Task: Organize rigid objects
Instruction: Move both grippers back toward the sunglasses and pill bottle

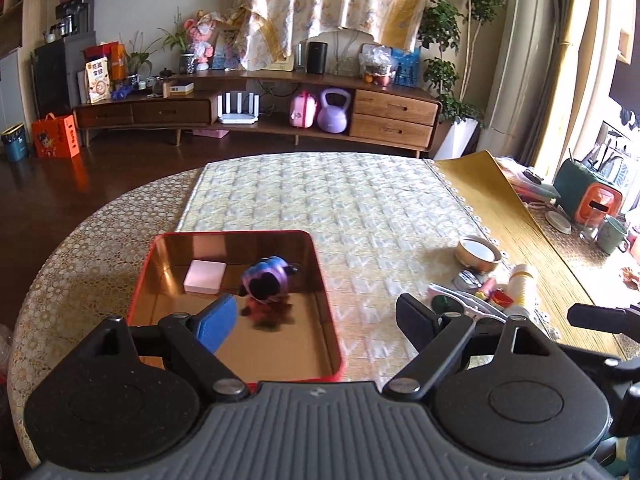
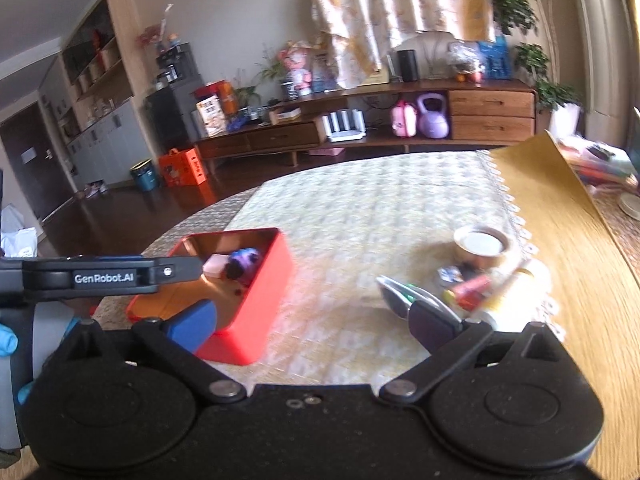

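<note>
Left gripper (image 1: 316, 316) is hanging over the near part of the red tin box (image 1: 336, 344), jaws standing wide apart with nothing between the pads. The blue-and-purple toy figure (image 1: 268, 280) is sitting inside the box, just ahead of the left jaw; it is blurred, so its exact form cannot be told. A small pale pink box (image 1: 205, 277) is lying in the same tin, ahead of and slightly left of that jaw, near the toy but apart from it.

Right gripper (image 2: 314, 326) is also holding its jaws fully spread and empty. The red tin is sitting ahead of its left jaw. Ahead of its right jaw a loose cluster is waiting on the quilted tabletop (image 2: 360, 208): a roll of tape (image 2: 480, 248) farthest out, a white bottle (image 1: 522, 288) lying on its side, sunglasses (image 2: 404, 296) nearest the jaw, and small red items too blurred to name.
</note>
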Demonstrator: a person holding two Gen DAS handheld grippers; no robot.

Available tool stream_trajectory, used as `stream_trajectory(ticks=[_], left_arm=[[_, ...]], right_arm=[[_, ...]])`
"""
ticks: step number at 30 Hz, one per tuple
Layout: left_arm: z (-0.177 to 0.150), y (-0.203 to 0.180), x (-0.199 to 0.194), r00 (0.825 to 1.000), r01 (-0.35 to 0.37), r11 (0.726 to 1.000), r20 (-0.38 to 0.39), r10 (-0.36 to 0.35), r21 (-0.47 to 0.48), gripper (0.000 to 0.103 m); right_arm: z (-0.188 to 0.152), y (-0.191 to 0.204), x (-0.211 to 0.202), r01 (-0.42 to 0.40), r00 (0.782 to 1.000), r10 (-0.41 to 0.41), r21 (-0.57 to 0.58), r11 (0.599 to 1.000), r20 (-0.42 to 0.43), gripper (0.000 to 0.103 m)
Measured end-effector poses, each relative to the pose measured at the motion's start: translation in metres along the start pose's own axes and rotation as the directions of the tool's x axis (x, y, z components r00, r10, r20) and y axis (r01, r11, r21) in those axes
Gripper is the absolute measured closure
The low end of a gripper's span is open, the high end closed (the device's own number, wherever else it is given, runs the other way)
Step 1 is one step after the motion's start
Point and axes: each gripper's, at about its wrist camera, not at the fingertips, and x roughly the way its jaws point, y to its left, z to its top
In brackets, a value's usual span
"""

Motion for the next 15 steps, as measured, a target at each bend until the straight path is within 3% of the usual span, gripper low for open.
stream_trajectory(ticks=[15], left_arm=[[-0.023, -0.073, 0.049, 0.994, 0.092, 0.985, -0.074, -0.082, 0.144, 0.016]], right_arm=[[-0.026, -0.096, -0.025, 0.146, 0.989, -0.144, 0.137, 0.980, -0.020, 0.000]])
